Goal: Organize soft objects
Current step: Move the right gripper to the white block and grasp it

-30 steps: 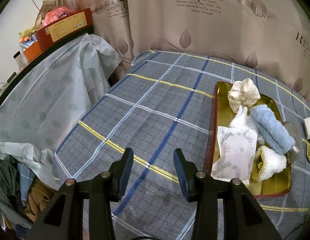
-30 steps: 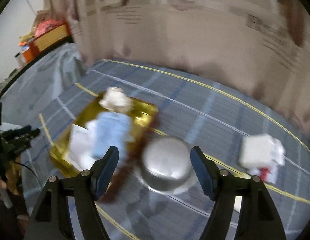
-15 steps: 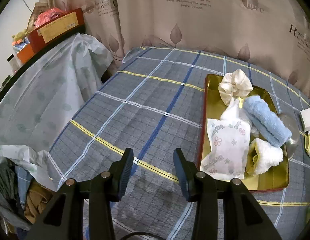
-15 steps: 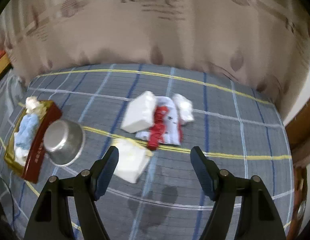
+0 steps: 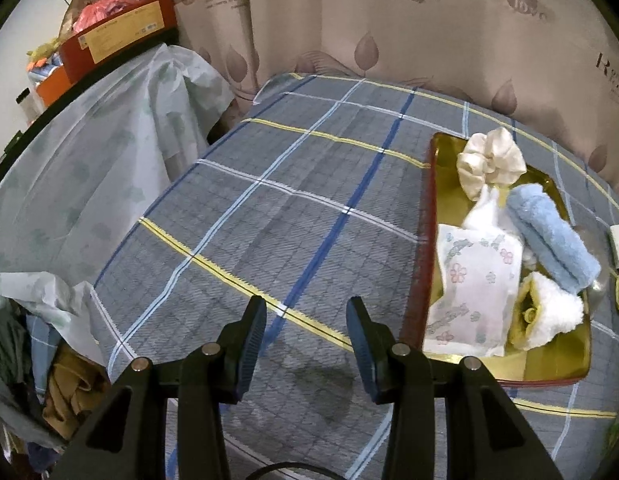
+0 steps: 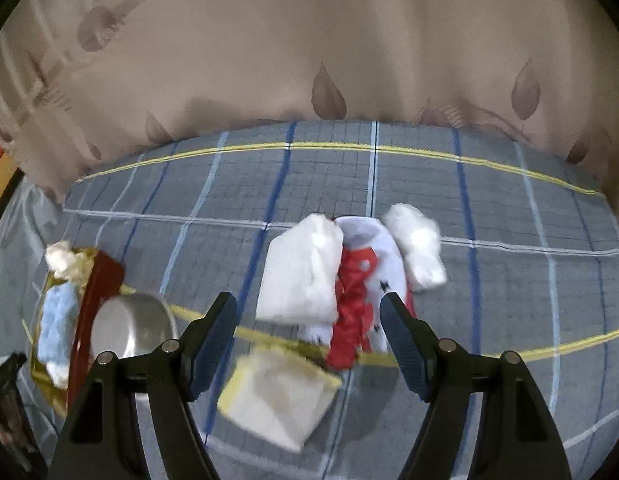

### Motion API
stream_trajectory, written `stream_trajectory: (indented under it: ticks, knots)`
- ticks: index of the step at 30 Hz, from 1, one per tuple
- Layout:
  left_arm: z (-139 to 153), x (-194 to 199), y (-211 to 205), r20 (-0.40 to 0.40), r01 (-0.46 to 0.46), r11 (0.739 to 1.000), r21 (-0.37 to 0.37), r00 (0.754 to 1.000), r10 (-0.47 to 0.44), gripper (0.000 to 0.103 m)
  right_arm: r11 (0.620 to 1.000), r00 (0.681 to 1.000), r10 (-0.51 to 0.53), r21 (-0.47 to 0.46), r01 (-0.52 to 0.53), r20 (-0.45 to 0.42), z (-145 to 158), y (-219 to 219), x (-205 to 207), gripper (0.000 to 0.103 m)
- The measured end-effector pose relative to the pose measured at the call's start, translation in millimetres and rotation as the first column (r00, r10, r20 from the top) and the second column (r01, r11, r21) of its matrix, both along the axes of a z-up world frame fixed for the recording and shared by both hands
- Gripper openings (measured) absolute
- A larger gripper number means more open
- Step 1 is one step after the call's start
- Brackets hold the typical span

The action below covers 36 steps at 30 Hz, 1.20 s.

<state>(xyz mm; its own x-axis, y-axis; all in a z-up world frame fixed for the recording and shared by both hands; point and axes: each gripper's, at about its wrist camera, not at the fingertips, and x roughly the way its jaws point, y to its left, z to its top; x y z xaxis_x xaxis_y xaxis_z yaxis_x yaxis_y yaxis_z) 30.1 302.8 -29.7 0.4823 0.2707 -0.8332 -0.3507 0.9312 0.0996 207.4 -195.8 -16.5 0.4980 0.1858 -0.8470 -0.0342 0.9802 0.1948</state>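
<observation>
Left claw (image 5: 306, 322): jaws spread, nothing between them, hanging over bare plaid cloth (image 5: 293, 208) on the worktop. Just right of it, gold tray (image 5: 549, 372) with a red rim, loaded: cream scrunchie (image 5: 491, 162) at the far end, rolled blue towel (image 5: 551, 236) on the right side, floral tissue pack (image 5: 471, 288) on the left side, white-and-yellow fluffy item (image 5: 547, 314) at the near end. Steel bowl (image 6: 129, 326) sits just right of the tray, outside it.

Right claw (image 6: 309, 322): jaws spread wide, empty, above the loose pile on the cloth. Pile, left to right: white folded cloth (image 6: 303, 274), red-and-white garment (image 6: 359, 292) partly under it, white fluffy roll (image 6: 417, 246). Near the claw, a yellow-edged white pad (image 6: 277, 394). View is motion-blurred.
</observation>
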Motion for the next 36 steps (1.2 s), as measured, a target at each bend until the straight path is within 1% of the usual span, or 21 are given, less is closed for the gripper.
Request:
stream_trajectory:
  ticks: [5,8,9,11,14,16,17,19,22,25,29,33,36]
  knots:
    - [-2.8,1.8,-3.2,-0.012,0.015,1.0,0.013,1.0,-0.015,0.042,1.0,0.999,-0.01,0.001,0.01,-0.04,-18.9,5.2,23.9,0.07]
    - [-4.6,2.9,-7.0,-0.022,0.023,0.999,0.044,1.0,-0.022,0.042,1.0,0.998,0.018,-0.01,-0.018,-0.052,-25.7,15.2,29.8,0.064]
    - [-4.8,3.0,-8.3,-0.023,0.029,0.999,0.043,0.999,-0.028,0.042,0.999,0.998,0.034,-0.022,-0.035,-0.052,-27.7,21.3,31.0,0.061]
    - [-4.4,3.0,-10.5,-0.02,0.041,0.999,0.032,0.999,-0.041,0.042,0.997,0.996,0.063,-0.032,-0.065,-0.057,-31.9,31.6,33.4,0.06]
    - [-4.7,4.0,-14.3,-0.022,0.055,0.998,0.035,0.998,-0.054,0.042,0.995,0.994,0.086,-0.038,-0.089,-0.062,-38.0,45.5,36.3,0.05]
    - [-5.8,4.6,-15.8,-0.028,0.06,0.997,0.041,0.998,-0.059,0.042,0.993,0.993,0.103,-0.043,-0.105,-0.06,-41.8,56.6,36.7,0.037]
    - [-5.9,4.4,-16.4,-0.03,0.059,0.997,0.042,0.998,-0.058,0.042,0.992,0.992,0.109,-0.049,-0.112,-0.057,-42.9,61.2,36.3,0.034]
    - [-6.1,4.3,-16.5,-0.032,0.058,0.997,0.043,0.998,-0.057,0.042,0.989,0.992,0.121,-0.087,-0.123,-0.027,-41.7,71.5,33.4,0.033]
    - [-5.4,4.1,-17.5,-0.025,0.059,0.997,0.04,0.998,-0.058,0.042,0.984,0.99,0.14,-0.111,-0.139,-0.002,-37.6,79.5,26.8,0.025]
    - [-2.6,3.1,-22.9,-0.017,0.072,0.997,0.033,0.997,-0.071,0.042,0.985,0.99,0.141,-0.109,-0.137,0.031,-26.4,75.3,15.6,0.025]
    - [3.4,2.4,-37.1,-0.008,0.11,0.994,0.023,0.994,-0.11,0.042,0.986,0.988,0.133,-0.108,-0.124,0.078,-3.8,54.5,-5.0,0.025]
    - [12.9,2.8,-60.6,0.012,0.164,0.986,0.022,0.986,-0.164,0.042,0.992,0.988,0.092,-0.101,-0.08,0.122,17.0,20.1,-31.8,0.025]
    - [19.1,4.9,-84.2,0.023,0.22,0.975,0.011,0.975,-0.22,0.042,0.994,0.989,0.045,-0.106,-0.03,0.144,26.0,-9.1,-50.9,0.025]
